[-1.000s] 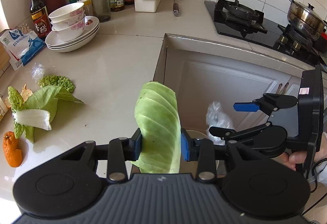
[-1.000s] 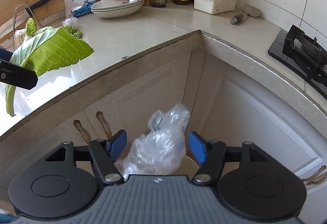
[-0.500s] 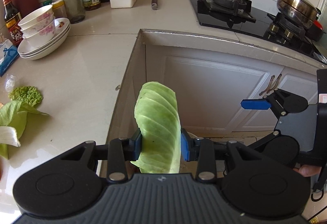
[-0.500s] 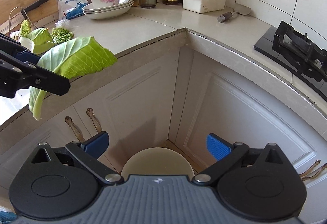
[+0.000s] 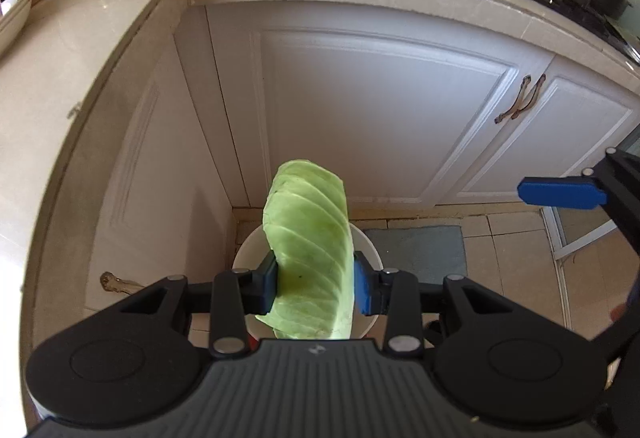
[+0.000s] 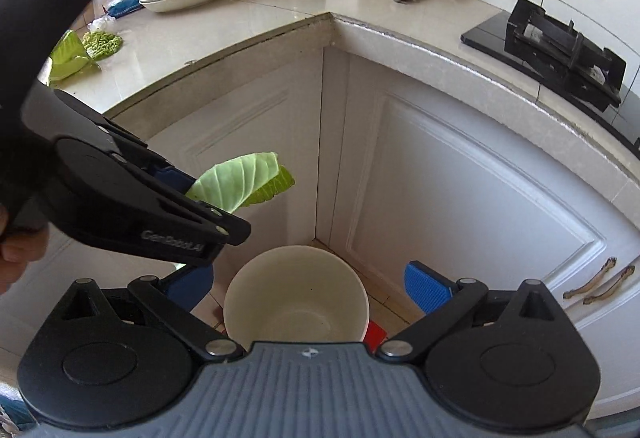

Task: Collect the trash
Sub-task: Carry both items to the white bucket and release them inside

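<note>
Pale-green cabbage leaf [image 5: 312,258] clamped upright in left gripper [image 5: 315,288], held over white bin [image 6: 296,294] on the floor in the cabinet corner. Right gripper [image 6: 308,284] above same bin; jaws have just been opening, now spread wide, nothing between them. More leaf scraps [image 6: 86,48] on desk [image 6: 240,26]. Bin seems empty; bottom partly hidden.

Bright daylight glares off the counter [image 6: 256,38] at its left edge; fisheye bends the counter edges; both views stay sharp.
</note>
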